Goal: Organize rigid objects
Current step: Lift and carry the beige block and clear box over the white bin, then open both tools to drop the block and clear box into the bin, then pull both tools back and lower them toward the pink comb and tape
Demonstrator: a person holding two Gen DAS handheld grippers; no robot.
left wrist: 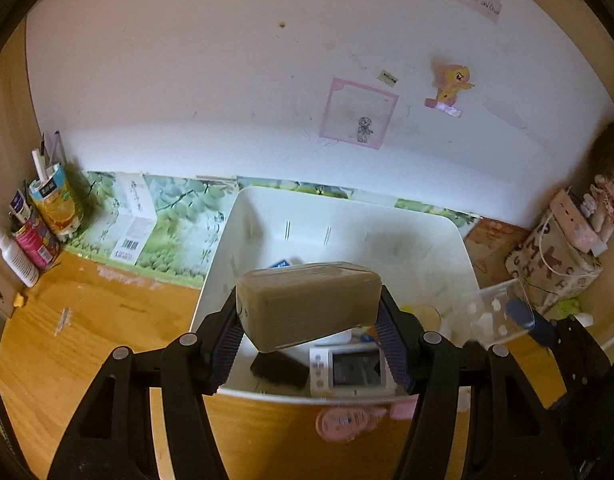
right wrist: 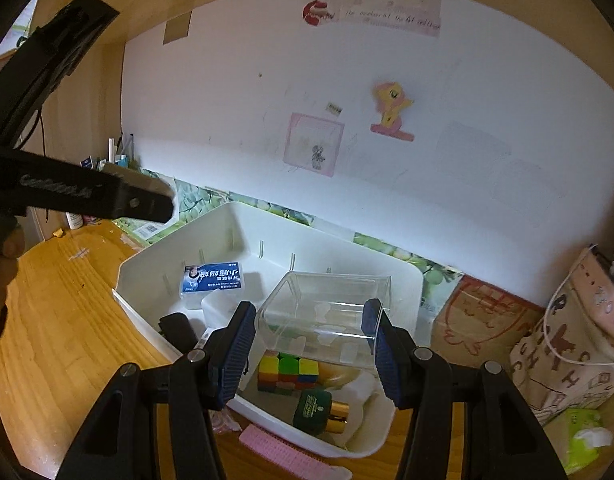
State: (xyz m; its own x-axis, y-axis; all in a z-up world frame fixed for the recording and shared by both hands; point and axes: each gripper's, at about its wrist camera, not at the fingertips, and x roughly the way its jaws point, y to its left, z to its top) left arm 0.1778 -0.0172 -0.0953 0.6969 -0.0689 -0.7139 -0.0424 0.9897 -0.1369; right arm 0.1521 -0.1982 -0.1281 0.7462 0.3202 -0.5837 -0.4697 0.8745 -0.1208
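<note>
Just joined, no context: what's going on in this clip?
A person is sorting small items into a white bin on a wooden desk, working a pair of tongs in each hand. The left tongs are shut on a brownish rectangular box held above the bin. The right tongs grip a clear plastic box over the bin. A puzzle cube and a blue packet already lie inside.

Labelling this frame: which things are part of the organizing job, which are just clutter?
In play:
- white bin
- tan box, held in the left gripper
- clear box, held in the right gripper
- binned: cube, blue-label box

Clutter:
- juice carton
- printed bag
- pink comb
</note>
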